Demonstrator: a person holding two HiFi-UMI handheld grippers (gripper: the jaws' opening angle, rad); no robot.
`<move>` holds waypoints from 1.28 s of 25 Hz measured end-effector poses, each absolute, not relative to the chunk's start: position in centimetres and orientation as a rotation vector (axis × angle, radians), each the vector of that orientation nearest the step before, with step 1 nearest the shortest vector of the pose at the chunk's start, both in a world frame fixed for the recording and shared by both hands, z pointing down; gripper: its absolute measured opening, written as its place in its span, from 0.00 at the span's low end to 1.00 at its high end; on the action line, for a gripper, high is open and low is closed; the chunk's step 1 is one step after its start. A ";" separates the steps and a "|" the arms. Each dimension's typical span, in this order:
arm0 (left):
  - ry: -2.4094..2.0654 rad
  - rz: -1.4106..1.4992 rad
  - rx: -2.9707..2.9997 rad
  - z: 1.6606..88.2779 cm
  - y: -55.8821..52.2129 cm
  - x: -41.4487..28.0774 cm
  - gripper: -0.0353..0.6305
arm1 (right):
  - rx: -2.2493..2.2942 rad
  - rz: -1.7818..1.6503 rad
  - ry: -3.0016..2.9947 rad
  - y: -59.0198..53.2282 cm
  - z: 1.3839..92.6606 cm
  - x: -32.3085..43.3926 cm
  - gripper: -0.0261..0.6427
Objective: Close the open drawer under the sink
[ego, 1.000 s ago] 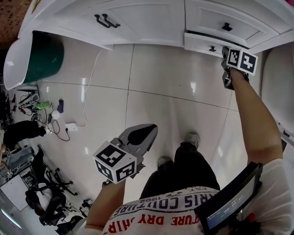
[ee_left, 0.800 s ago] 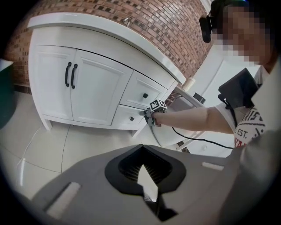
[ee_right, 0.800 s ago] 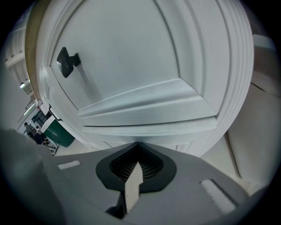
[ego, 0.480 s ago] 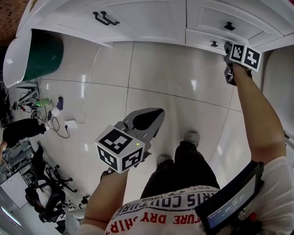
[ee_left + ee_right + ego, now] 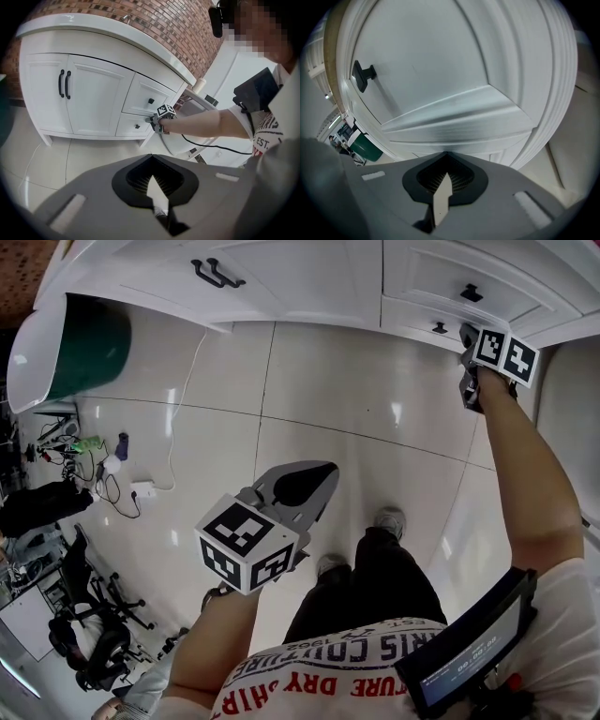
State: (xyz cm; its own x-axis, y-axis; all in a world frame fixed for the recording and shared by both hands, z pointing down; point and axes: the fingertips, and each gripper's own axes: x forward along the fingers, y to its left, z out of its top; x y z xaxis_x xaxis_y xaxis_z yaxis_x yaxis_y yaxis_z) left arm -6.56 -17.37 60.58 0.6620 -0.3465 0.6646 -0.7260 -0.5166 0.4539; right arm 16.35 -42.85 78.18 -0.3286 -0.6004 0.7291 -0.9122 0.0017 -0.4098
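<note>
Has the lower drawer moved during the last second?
Yes. The lower drawer has slid inward and is now about flush with the cabinet front.

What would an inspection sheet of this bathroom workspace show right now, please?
Surface: glossy pale tiled floor.
Job's things: lower drawer looks flush with the vanity front.
Clutter: green bin at left.
Grippers: left gripper shut, empty, over the floor; right gripper shut, empty, close to the drawer front.
Cables: white cord and power strip on the floor.
Surroundings: office chairs, brick wall.
</note>
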 end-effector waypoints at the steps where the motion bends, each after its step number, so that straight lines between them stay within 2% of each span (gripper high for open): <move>1: -0.828 0.652 2.137 60.6 -17.5 -6.4 0.04 | 1.572 1.283 -1.951 -43.0 78.2 16.3 0.05; 4: -0.821 0.639 2.144 60.3 -17.5 -5.5 0.04 | 1.575 1.407 -1.969 -41.5 78.1 16.3 0.05; 8: -0.789 0.618 2.148 58.6 -17.0 -4.5 0.04 | 1.404 1.383 -2.068 -36.6 75.3 15.0 0.05; 15: -0.720 0.591 2.195 53.1 -15.5 -3.3 0.04 | 0.981 1.339 -2.364 -24.9 62.4 9.5 0.05; 21: -0.666 0.531 2.237 46.3 -12.8 -3.9 0.04 | 0.914 1.374 -2.447 -14.1 49.9 5.7 0.05; 32: -0.555 0.527 2.351 35.4 0.3 -9.6 0.04 | 0.954 1.168 -2.497 1.1 36.4 -3.3 0.05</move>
